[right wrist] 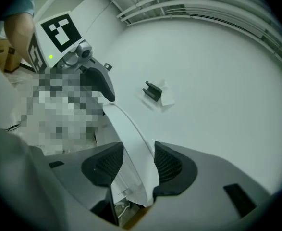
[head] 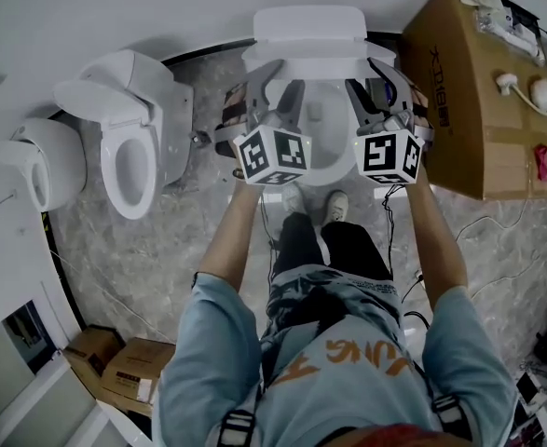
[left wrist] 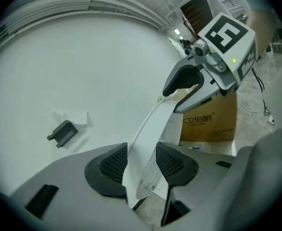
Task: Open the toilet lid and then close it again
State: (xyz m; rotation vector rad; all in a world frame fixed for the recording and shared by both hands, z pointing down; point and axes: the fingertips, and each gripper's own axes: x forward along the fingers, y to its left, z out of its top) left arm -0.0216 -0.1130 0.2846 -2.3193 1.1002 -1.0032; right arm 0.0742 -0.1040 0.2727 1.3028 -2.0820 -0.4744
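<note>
Now: left gripper (left wrist: 141, 165), right gripper (right wrist: 138, 165) jaws clamp toilet lid (left wrist: 151, 128); marbled floor (head: 152, 268), white wall (head: 115, 7).

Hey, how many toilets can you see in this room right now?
3. The middle toilet is at top centre. A second toilet stands to its left, lid up. A third toilet sits at the far left edge, lid down. Others could be out of view.

A plain white wall (head: 115, 7) runs across the top of the frame, above a grey marbled floor (head: 143, 268). At the left stand a white toilet (head: 129, 128) and a second white fixture (head: 40, 166) (hard to make out). A large cardboard box (head: 459, 91) sits upper right, with 2 smaller boxes (head: 133, 366) lower left.
</note>
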